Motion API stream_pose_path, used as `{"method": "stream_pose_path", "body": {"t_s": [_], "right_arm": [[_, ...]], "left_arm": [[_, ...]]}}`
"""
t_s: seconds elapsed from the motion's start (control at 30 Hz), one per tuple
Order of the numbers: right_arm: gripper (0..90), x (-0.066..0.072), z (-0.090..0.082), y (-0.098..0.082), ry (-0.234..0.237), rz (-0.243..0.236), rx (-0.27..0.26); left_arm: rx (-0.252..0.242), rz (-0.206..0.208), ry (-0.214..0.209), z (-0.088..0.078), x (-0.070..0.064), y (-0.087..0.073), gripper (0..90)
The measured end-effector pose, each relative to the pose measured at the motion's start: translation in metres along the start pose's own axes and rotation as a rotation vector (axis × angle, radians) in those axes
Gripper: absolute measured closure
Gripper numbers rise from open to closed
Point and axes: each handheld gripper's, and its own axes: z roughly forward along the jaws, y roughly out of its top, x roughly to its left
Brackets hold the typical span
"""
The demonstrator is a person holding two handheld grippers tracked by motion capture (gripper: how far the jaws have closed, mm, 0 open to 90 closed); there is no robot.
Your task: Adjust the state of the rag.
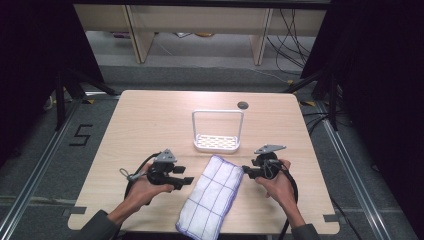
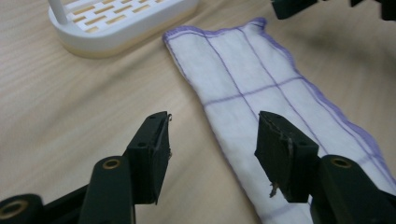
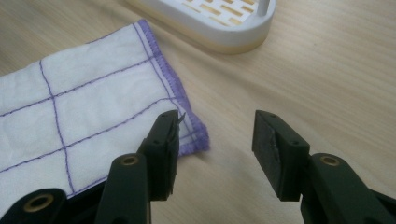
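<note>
A white cloth with purple grid lines and purple edging (image 1: 210, 195) lies folded in a long strip on the wooden table, running from the middle toward the front edge. My left gripper (image 1: 186, 180) sits just left of it, open, with bare table and the cloth's edge (image 2: 261, 88) between its jaws, nothing pressed. My right gripper (image 1: 246, 171) stands at the cloth's far right corner (image 3: 189, 135), open, its left jaw above that corner and its right jaw over bare wood. The left gripper (image 2: 212, 149) and right gripper (image 3: 215, 149) hold nothing.
A white slotted rack with a tall wire handle (image 1: 217, 142) stands just behind the cloth, its base (image 2: 116, 23) close to the cloth's far end. A round cable hole (image 1: 242, 105) sits in the table's back. Dark frame legs flank the table.
</note>
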Motion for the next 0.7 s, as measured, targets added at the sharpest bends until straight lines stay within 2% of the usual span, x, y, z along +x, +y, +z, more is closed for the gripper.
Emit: {"method": "stream_pose_path", "body": {"t_s": [0.03,0.07,0.1,0.13,0.17,0.2,0.23,0.33,0.43,0.47,0.5,0.53,0.57,0.63,0.67,0.7], "right_arm": [[52.2,0.001,0.000,0.000,-0.001,0.009,0.019],[52.1,0.001,0.003,-0.001,0.001,0.000,0.006],[51.6,0.002,0.004,-0.001,0.001,-0.001,0.026],[51.7,0.003,0.006,-0.002,0.007,0.009,0.016],[51.7,0.001,0.006,-0.001,0.004,-0.031,0.021],[51.7,0.004,0.005,-0.001,0.009,0.011,0.037],[51.8,0.004,0.005,-0.001,0.007,0.008,0.031],[51.8,0.004,0.005,-0.001,0.006,0.010,0.029],[51.8,0.004,0.007,-0.001,0.015,0.005,0.032],[51.8,0.003,0.007,-0.001,0.002,-0.016,0.031],[51.7,0.004,0.007,-0.001,0.008,0.001,0.035],[51.8,0.004,0.010,-0.002,0.000,-0.007,0.012],[51.8,0.006,0.008,-0.001,0.008,0.011,0.035],[51.8,0.005,0.009,-0.001,0.005,-0.002,0.035],[51.8,0.006,0.010,-0.001,0.008,0.008,0.044],[51.8,0.005,0.011,-0.001,0.003,-0.001,0.039]], "left_arm": [[0.006,-0.011,0.001,0.007,0.002,0.005,43.0],[0.008,-0.014,0.009,0.016,0.005,0.010,42.9],[0.015,-0.016,0.011,0.021,0.007,0.013,42.7],[0.021,-0.017,0.014,0.027,0.008,0.016,42.6],[0.020,-0.021,0.023,0.033,0.009,0.020,42.5],[0.033,-0.013,0.019,0.039,0.010,0.024,42.6],[0.036,-0.017,0.014,0.044,0.011,0.026,42.6],[0.058,-0.016,0.018,0.054,0.014,0.033,42.6],[0.049,-0.037,0.024,0.063,0.015,0.038,43.0],[0.062,-0.029,0.025,0.065,0.017,0.040,43.2],[0.066,-0.024,0.031,0.067,0.018,0.042,43.4],[0.062,-0.035,0.033,0.070,0.019,0.044,43.5],[0.069,-0.032,0.029,0.072,0.020,0.045,43.9],[0.062,-0.040,0.025,0.077,0.020,0.047,45.6],[0.048,-0.057,0.027,0.081,0.019,0.047,46.1],[0.074,-0.039,0.019,0.081,0.020,0.048,46.4]]}}
